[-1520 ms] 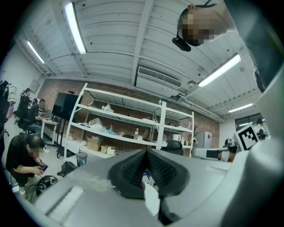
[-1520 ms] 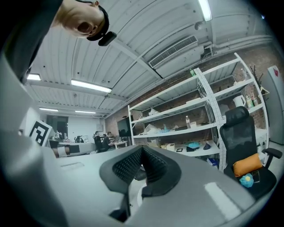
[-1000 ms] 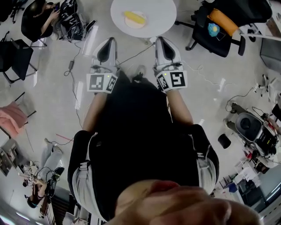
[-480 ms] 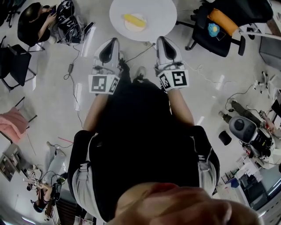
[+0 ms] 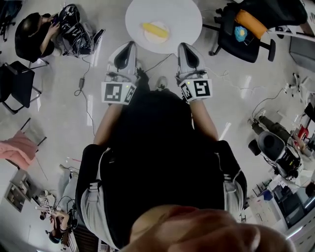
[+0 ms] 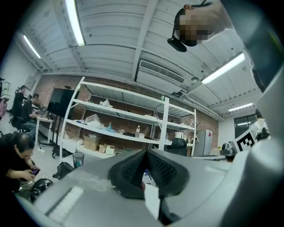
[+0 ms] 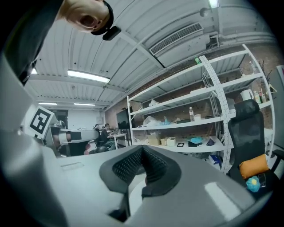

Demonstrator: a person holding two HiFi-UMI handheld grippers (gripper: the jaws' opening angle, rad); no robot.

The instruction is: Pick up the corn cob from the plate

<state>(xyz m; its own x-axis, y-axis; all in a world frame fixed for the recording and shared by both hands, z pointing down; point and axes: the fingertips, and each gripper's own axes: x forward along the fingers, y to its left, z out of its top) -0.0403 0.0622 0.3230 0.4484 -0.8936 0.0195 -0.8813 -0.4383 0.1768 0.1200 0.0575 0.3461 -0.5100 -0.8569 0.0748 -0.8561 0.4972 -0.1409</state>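
A yellow corn cob [image 5: 155,30] lies on a pale plate [image 5: 151,37] on a round white table [image 5: 182,15] at the top of the head view. My left gripper [image 5: 129,45] and right gripper [image 5: 182,46] are held level side by side, their tips at the table's near edge, short of the plate. Both are shut with nothing between the pads. In the left gripper view the left gripper [image 6: 145,153] points at metal shelving, and the right gripper [image 7: 142,150] does the same in its own view. Neither of these two views shows the corn.
A black office chair [image 5: 248,37] with an orange cushion and a blue ball stands right of the table. A seated person [image 5: 30,30] and bags are at the far left. Cables [image 5: 83,83] trail on the floor. Machines [image 5: 275,145] sit at the right.
The table with the corn has come nearer in the head view. Both grippers have moved forward together up to its near edge, still shut.
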